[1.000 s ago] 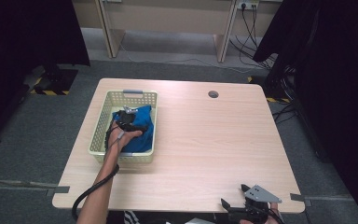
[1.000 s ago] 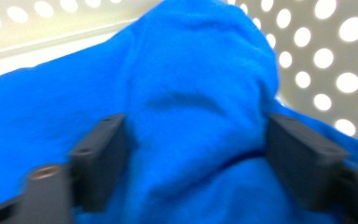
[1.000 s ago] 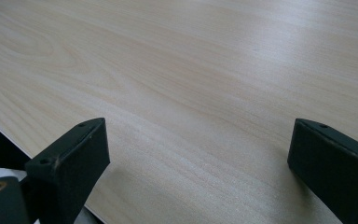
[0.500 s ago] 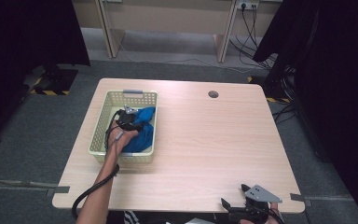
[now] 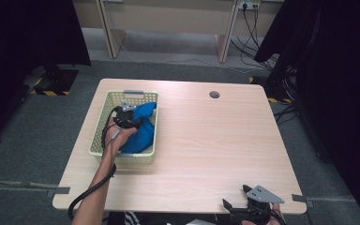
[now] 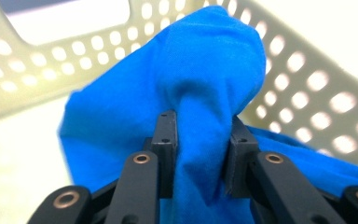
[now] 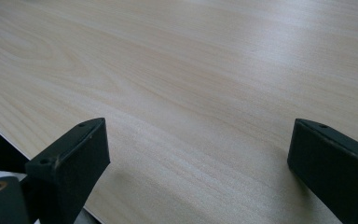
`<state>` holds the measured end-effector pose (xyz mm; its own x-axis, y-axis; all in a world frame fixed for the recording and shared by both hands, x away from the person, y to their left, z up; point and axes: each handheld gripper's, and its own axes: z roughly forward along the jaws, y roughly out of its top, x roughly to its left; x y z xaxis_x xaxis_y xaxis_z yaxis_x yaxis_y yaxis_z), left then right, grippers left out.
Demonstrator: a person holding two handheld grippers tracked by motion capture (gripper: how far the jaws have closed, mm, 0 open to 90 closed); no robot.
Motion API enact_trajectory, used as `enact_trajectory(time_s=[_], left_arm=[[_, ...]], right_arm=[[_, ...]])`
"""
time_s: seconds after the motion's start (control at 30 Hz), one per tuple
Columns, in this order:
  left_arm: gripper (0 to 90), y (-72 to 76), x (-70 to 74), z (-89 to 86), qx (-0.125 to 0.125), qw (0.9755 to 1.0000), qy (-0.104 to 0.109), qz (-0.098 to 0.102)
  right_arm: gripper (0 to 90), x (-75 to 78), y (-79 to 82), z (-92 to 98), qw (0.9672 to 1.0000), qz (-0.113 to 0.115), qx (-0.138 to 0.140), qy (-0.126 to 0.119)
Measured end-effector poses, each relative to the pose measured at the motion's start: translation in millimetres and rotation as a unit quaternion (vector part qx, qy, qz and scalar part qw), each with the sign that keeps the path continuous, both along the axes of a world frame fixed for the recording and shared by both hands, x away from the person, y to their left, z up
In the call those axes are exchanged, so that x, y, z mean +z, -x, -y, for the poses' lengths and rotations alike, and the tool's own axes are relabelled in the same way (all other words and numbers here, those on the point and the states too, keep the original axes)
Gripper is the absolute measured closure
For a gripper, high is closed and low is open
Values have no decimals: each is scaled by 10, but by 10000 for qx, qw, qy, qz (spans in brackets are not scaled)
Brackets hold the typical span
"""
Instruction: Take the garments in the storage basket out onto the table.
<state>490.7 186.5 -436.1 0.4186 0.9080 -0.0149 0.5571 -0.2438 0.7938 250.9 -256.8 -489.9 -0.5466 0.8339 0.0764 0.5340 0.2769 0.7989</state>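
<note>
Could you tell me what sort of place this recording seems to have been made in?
Probably a lab or office room set up for recording: a bare wooden table on grey carpet, black curtains at both sides, and cables running from a wall socket.

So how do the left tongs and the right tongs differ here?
The left tongs are shut on the blue cloth inside the basket; the right tongs stand wide open, holding nothing. The left are over the basket, the right at the table's near edge. Both have black jaws.

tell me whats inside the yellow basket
A blue cloth lies in the basket, with the left tool shut on a fold of it. Whatever is under the cloth is covered; a strip of bare floor shows beside it.
</note>
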Motion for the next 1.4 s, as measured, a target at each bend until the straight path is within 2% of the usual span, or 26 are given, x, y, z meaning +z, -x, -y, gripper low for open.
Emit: enact_trajectory(time_s=[0.33, 0.6, 0.83, 1.1, 1.4], left_arm=[[701, 98, 264, -29, -8, 9998, -51, 187], [701, 194, 466, -50, 52, 9995, 143, 275], [701, 277, 678, -42, 24, 9990, 218, 381], [700, 390, 891, 13, -122, 9986, 212, 480], [700, 523, 1130, 168, -406, 9963, 266, 709]], right_arm=[[58, 1, 2, 2, 10000, 4, -6, -9], [58, 1, 2, 0, 10000, -2, -18, -5], [58, 1, 1, 0, 10000, -3, -18, -7], [58, 1, 1, 0, 10000, -5, -22, -8], [58, 1, 1, 0, 10000, 15, -17, -3]])
